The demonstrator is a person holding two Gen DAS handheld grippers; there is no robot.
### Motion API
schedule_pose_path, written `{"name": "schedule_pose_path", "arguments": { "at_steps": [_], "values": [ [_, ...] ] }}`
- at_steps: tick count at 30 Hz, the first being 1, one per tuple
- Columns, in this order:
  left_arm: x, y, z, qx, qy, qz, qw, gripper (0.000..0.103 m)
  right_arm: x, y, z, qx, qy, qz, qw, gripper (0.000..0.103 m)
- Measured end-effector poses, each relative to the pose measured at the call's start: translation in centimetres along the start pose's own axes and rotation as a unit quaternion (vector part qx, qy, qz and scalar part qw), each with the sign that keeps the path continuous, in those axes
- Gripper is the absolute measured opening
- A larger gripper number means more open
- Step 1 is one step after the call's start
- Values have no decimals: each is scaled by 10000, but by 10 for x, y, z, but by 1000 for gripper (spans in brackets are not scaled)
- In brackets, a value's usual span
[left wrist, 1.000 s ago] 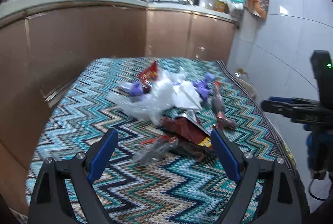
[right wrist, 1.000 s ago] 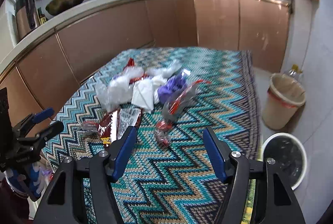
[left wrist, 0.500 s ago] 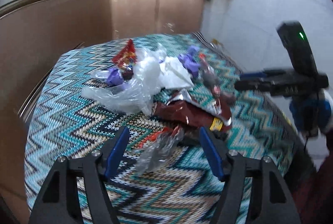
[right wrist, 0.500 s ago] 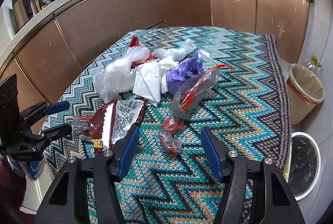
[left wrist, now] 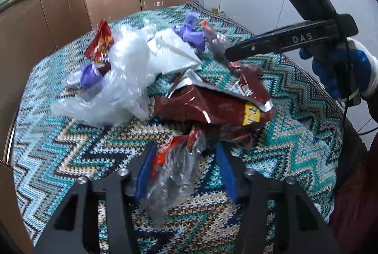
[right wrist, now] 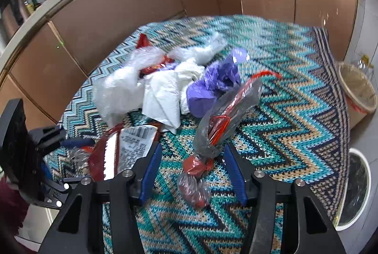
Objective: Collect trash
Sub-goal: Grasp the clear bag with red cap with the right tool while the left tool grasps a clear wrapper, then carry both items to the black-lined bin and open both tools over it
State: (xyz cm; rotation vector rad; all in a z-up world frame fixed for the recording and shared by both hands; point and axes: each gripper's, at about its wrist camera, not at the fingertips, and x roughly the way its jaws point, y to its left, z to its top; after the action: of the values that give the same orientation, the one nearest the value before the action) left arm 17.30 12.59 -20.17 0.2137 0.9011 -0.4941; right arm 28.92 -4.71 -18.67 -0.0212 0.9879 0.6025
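the zigzag cloth (right wrist: pixel 295 112) covers the whole table, and the trash sits in a heap toward its far middle. off its right edge are two bins, a tan one (right wrist: pixel 359 93) and a white one with a dark liner (right wrist: pixel 356 185), where i judge all this should end up. in the heap: a clear bag (left wrist: pixel 122 79), a white tissue (right wrist: pixel 163 98), a purple glove (right wrist: pixel 212 86) and a brown foil pack (left wrist: pixel 212 102).

nearer me lie the two pieces i am going for. my left gripper (left wrist: pixel 186 171) has just been narrowing and now stands half open around a crumpled clear wrapper (left wrist: pixel 174 173); the left pad looks to touch it, the right pad is clear, so no grip yet. my right gripper (right wrist: pixel 192 171) has also just been closing, half open, straddling the knotted end of a long clear-and-red wrapper (right wrist: pixel 222 119) without pressing it.

to do this well i would sink both tips down to the cloth, close on the bunched, thicker parts so the thin film does not slip, and avoid pinching the knit. lift straight, so the foil pack beside the left piece is not dragged along.
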Motion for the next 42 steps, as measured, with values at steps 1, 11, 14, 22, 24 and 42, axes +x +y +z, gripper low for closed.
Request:
{"name": "schedule_pose_path", "arguments": {
  "at_steps": [1,11,14,22,24,42],
  "values": [
    [2,1,-1,-68,14,-39,10000,41,5,-2,0,93,96,31,9999,52],
    [-8,8,-10,-392,72,65,9992,11,16,-14,-10,334,311,153,9988,19],
    [-21,12,-14,-458,85,352,9983,11,6,-14,-14,298,210,163,9992,18],
    [-64,32,-36,-1059,130,1178,9873,11,-27,-15,-30,226,-48,194,9995,18],
    [-70,36,-39,-1232,105,1350,9831,11,-36,-18,-36,241,-120,224,9994,18],
    [0,-115,136,-606,-719,-107,9955,11,-138,-140,-95,1413,-1032,-490,9834,18]
  ]
}}
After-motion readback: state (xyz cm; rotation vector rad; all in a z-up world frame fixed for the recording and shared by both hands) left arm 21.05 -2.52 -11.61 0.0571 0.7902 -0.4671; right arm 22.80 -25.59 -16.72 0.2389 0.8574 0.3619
